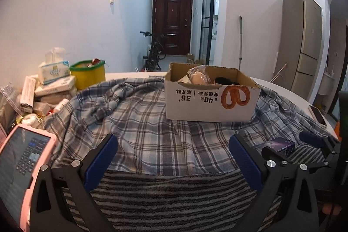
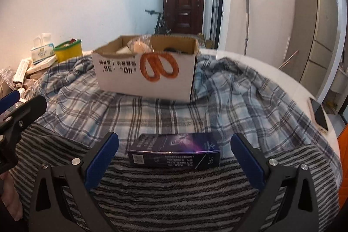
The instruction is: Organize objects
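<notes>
Right gripper [image 2: 174,158] has its fingers spread wide, straddling but not touching the dark purple box [image 2: 174,150] lying flat on the striped blanket [image 2: 174,192], lined up for a grasp toward the cardboard box [image 2: 148,73], while the left gripper [image 1: 173,158] hangs released and empty.

Cardboard box [image 2: 145,71] contents mostly hidden behind its wall; print blurred. Pink tablet [image 1: 21,169] cut off at left edge.

Both claws (left [image 1: 173,158], right [image 2: 174,158]) agape.
</notes>
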Demonstrator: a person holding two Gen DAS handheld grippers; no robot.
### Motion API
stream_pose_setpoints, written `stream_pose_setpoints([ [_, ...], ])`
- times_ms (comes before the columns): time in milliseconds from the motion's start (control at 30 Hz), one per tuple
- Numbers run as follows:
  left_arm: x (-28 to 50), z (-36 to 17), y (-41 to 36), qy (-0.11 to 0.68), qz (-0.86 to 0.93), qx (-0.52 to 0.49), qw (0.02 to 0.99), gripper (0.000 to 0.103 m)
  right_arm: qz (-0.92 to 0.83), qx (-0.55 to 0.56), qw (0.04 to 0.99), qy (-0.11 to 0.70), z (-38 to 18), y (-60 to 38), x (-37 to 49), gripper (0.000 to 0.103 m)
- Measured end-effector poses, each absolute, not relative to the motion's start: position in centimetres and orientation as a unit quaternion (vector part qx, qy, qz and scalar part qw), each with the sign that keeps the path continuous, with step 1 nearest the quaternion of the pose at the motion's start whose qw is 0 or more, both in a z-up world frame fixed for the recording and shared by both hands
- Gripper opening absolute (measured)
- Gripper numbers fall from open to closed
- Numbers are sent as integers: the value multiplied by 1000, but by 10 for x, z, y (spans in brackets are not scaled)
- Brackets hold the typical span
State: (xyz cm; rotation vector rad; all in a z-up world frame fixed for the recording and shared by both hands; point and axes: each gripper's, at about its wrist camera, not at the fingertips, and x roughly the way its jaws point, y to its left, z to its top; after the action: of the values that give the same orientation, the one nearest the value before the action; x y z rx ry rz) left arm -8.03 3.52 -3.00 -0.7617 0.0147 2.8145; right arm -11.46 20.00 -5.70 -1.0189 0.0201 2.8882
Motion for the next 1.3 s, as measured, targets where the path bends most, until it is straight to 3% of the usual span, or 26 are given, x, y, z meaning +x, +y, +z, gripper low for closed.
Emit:
stream_pose_setpoints([
  [300, -75, -32, 50, 48, 963, -250, 92, 103, 929, -367, 40, -2, -68, 196, -125, 103],
  [700, -76, -32, 50, 49, 961, -255, 95, 103, 914, -402, 48, -2, -80, 198, -136, 100],
  [1300, -64, -24, 44, 35, 970, -219, 101, 103, 954, -297, 18, 31, -53, 206, -103, 99],
])
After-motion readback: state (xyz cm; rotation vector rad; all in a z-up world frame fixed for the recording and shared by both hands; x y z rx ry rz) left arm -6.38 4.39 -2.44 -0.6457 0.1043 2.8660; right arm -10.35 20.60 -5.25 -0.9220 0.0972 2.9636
